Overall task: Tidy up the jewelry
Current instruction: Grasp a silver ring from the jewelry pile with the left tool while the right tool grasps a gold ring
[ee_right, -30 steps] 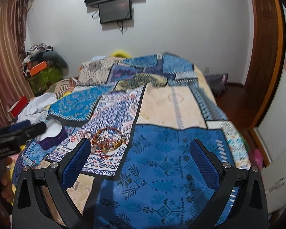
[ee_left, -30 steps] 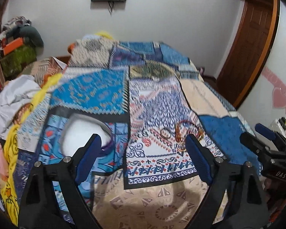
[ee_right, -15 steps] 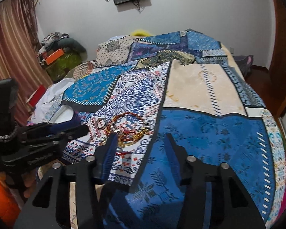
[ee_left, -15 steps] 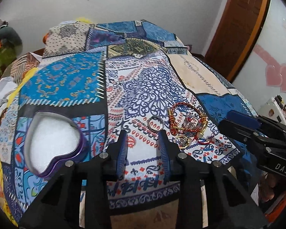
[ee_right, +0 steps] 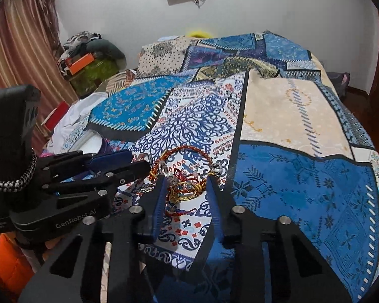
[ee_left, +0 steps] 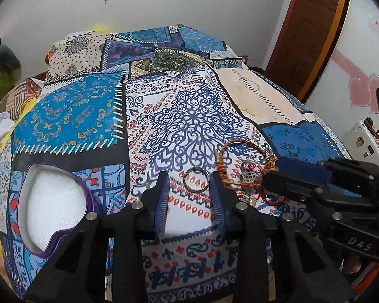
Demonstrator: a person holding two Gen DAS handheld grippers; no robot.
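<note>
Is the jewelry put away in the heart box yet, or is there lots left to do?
Nothing is put away yet: the heart box shows only white padding. The left gripper has its fingers either side of the silver ring, not gripping. The right gripper frames the bracelet pile on the bedspread. All the jewelry remains to move.

Tangled bracelets (ee_right: 183, 186) between parted jaws

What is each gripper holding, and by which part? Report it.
Nothing is held. The left gripper is open with the silver ring lying between its fingertips; the right gripper is open around the bracelet pile, not clamped.
</note>
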